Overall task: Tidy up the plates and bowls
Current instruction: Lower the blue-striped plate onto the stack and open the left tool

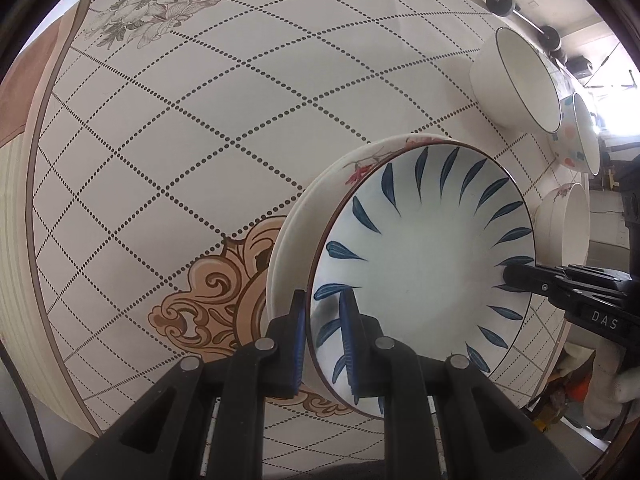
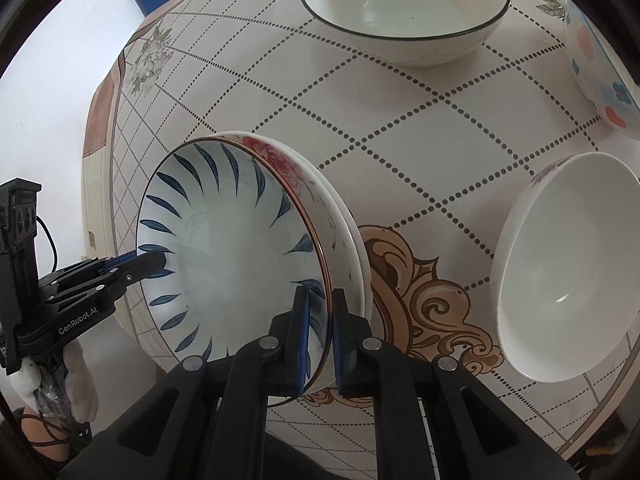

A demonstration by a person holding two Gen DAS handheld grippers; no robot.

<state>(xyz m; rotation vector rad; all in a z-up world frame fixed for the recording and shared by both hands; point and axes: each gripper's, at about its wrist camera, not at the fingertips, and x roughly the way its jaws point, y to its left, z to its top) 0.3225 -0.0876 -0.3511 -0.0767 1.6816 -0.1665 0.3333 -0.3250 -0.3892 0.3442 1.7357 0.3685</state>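
The blue-leaf plate [image 1: 420, 276] sits nested on a floral plate [image 1: 320, 192] and a white plate [image 1: 276, 276] near the counter [image 1: 200, 140] centre, its open face upward. Left gripper [image 1: 322, 344] and right gripper [image 2: 320, 340] fingers clench opposite rims of it. Three bowls stand upright nearby: a dark-rimmed bowl [image 2: 404, 12], a spotted bowl [image 2: 600, 80], a white bowl [image 2: 568, 268].

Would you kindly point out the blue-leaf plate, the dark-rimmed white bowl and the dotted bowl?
blue-leaf plate [image 1: 424, 264], left wrist view, bare centre.
dark-rimmed white bowl [image 2: 404, 12], right wrist view, inner bottom.
dotted bowl [image 2: 600, 92], right wrist view, outer wall.
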